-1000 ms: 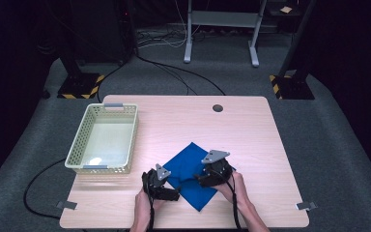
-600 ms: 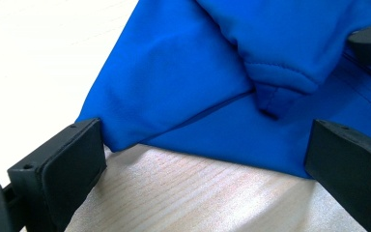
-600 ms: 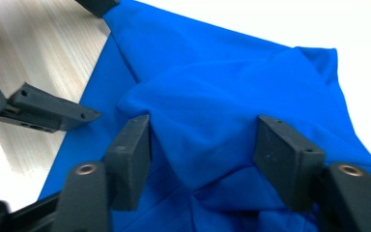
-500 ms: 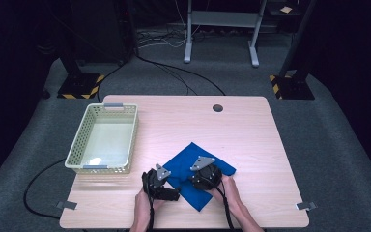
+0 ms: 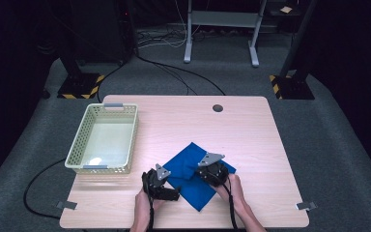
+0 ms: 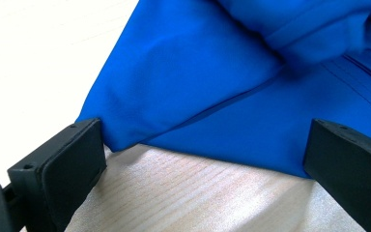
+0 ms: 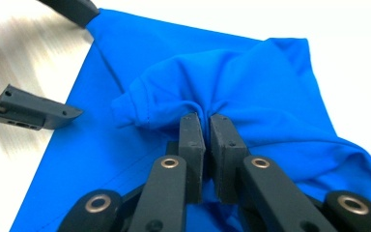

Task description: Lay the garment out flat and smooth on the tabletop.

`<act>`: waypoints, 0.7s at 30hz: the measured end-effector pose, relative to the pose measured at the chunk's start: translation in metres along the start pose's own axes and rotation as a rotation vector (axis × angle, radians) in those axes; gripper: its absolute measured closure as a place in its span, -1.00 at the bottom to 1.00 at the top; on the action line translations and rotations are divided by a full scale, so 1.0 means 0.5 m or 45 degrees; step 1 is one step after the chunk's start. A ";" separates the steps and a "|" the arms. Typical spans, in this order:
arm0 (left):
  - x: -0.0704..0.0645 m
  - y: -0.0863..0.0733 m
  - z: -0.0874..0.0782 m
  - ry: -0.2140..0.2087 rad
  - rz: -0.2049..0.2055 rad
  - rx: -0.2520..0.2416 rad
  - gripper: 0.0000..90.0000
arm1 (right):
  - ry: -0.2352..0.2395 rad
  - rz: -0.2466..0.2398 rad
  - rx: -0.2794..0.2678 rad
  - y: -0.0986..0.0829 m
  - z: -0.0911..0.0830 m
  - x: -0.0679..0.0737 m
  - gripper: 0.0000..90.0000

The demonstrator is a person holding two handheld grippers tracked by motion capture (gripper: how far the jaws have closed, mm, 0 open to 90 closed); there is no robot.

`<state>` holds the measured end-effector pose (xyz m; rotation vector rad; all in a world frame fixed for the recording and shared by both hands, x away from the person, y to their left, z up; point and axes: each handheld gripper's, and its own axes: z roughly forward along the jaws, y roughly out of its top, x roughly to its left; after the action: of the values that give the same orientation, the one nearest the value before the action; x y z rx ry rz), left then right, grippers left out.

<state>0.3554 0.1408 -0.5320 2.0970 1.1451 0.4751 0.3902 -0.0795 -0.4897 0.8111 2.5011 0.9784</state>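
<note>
A blue cloth (image 5: 189, 164) lies on the wooden table (image 5: 251, 145) near its front edge. My right gripper (image 5: 205, 170) sits on the cloth's right part. In the right gripper view it (image 7: 206, 121) is shut on a pinched-up fold of the cloth (image 7: 251, 82), which bunches around the tips. My left gripper (image 5: 173, 191) rests low at the cloth's left corner. In the left gripper view it (image 6: 207, 159) is open wide, and a folded edge of the cloth (image 6: 198, 72) lies between the two jaws without touching them.
A pale mesh basket (image 5: 77, 150) stands at the table's left, apart from the cloth. A round cable hole (image 5: 217, 108) is near the far edge. A cable (image 5: 34, 183) trails off the table's left front. Bare tabletop stretches to the right and behind the cloth.
My right gripper shifted left toward the left gripper, then back a little to the right, with the pinched cloth in it. The left gripper stayed put.
</note>
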 end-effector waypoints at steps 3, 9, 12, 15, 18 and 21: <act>0.000 0.000 0.000 0.001 0.002 0.002 -0.98 | -0.007 0.012 -0.017 0.002 -0.009 -0.008 0.89; 0.000 0.000 0.000 0.000 0.000 0.000 -0.98 | -0.032 0.040 -0.053 0.006 -0.025 -0.027 0.89; 0.000 0.000 0.000 0.001 0.001 0.000 -0.98 | -0.042 0.057 -0.063 0.007 -0.031 -0.035 0.89; 0.000 0.000 0.000 0.001 0.003 0.001 -0.98 | -0.051 0.056 -0.073 0.009 -0.037 -0.041 0.89; 0.000 0.000 0.000 0.001 0.003 0.002 -0.98 | -0.061 0.073 -0.086 0.012 -0.044 -0.049 0.89; 0.000 0.000 0.000 0.000 0.001 0.000 -0.98 | -0.069 0.082 -0.096 0.013 -0.049 -0.055 0.89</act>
<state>0.3554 0.1408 -0.5320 2.0976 1.1448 0.4757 0.4020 -0.1050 -0.4653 0.8877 2.3911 1.0510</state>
